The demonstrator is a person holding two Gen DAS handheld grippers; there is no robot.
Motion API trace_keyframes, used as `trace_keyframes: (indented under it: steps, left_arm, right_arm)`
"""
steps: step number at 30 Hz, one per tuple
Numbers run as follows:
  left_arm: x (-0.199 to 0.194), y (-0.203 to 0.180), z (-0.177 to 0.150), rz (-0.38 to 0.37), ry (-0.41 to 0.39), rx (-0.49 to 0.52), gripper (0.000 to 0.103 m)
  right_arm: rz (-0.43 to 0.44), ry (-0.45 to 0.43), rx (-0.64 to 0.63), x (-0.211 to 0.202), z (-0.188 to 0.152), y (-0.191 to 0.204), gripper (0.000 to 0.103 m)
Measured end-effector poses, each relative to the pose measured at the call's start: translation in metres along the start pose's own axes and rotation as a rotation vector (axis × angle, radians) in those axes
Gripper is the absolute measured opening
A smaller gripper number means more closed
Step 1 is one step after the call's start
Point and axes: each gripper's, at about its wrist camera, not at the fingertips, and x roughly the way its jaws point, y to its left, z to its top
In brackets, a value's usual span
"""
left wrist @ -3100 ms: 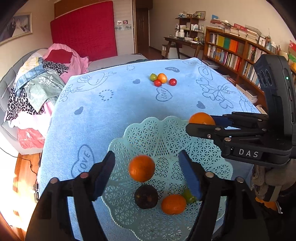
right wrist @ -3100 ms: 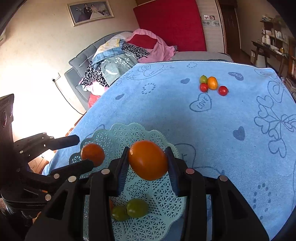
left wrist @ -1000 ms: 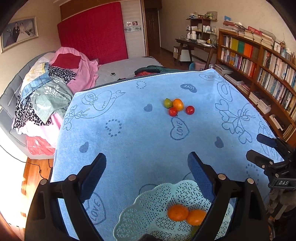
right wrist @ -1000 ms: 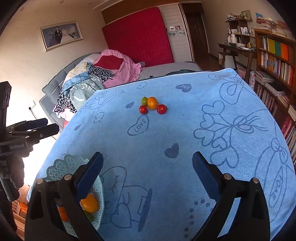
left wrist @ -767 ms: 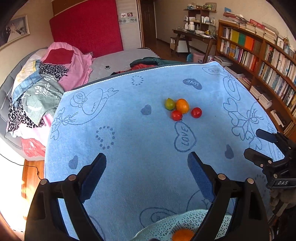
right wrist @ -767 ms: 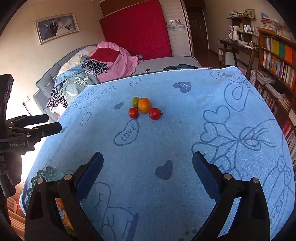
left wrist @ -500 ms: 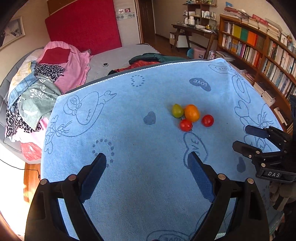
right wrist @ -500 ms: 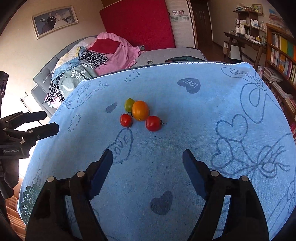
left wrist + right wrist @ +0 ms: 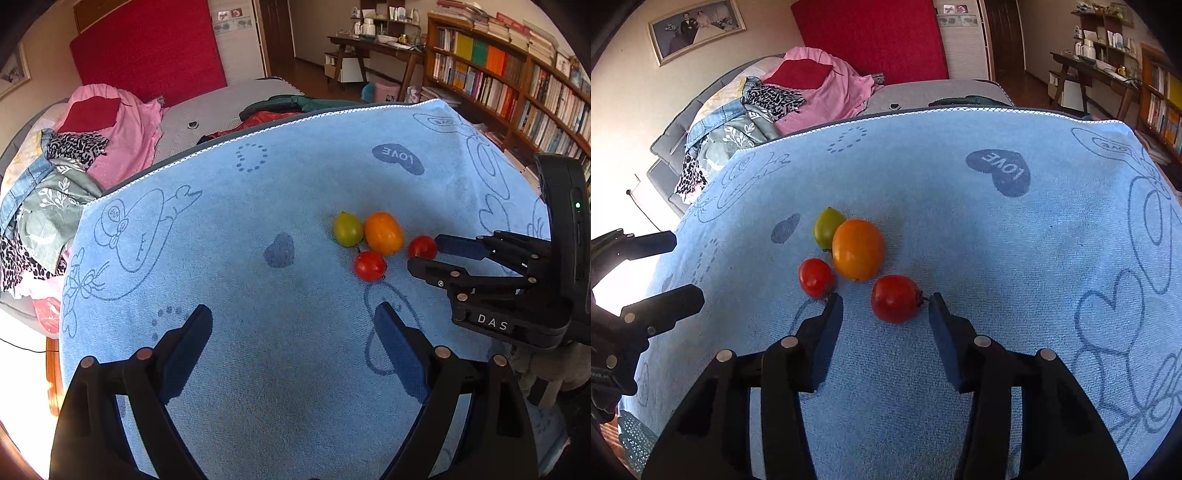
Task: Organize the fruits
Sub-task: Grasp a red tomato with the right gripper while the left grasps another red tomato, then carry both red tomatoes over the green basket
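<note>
Since a second ago both our hands have left the basket at the near edge and travelled across the blue-towelled worktop (image 9: pixel 295 206) toward the fruit cluster near its middle, which now looms much larger. Our left hand-held gripper (image 9: pixel 293 347) hangs wide and empty, with the cluster ahead and to its right: a green fruit (image 9: pixel 347 229), then an orange fruit (image 9: pixel 383 233) touching it, with a small red tomato (image 9: pixel 369 265) just nearer us. Our right hand-held gripper (image 9: pixel 885 325) is the closer one; its jaws are closing, and the rightmost red tomato (image 9: pixel 894 298) sits just past the fingertips, centred on the gap, not yet touched. Its stem points right, toward the right finger, so we judge a short push forward comes before the squeeze.
</note>
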Motion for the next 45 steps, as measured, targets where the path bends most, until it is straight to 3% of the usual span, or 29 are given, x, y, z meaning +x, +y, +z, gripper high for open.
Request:
trace_keyframes:
  steps: [4, 5, 20, 33, 45]
  left_arm:
    - [0.010, -0.004, 0.006, -0.014, 0.005, 0.006, 0.087]
    - [0.013, -0.005, 0.007, -0.019, 0.009, 0.007, 0.087]
    - [0.050, -0.037, 0.023, -0.080, 0.055, 0.054, 0.070]
    - [0.074, -0.046, 0.026, -0.160, 0.085, 0.048, 0.028]
    - [0.034, -0.039, 0.017, -0.145, 0.020, 0.062, 0.028]
  right_arm:
    - [-0.028, -0.003, -0.019, 0.007, -0.002, 0.000, 0.038]
    - [-0.038, -0.007, -0.025, 0.007, -0.003, 0.000, 0.032]
    - [-0.011, -0.045, 0.030, -0.018, -0.019, -0.025, 0.031]
    - [0.002, -0.042, 0.047, -0.016, -0.025, -0.030, 0.031]
    - [0.020, -0.067, 0.051, -0.034, -0.028, -0.024, 0.031]
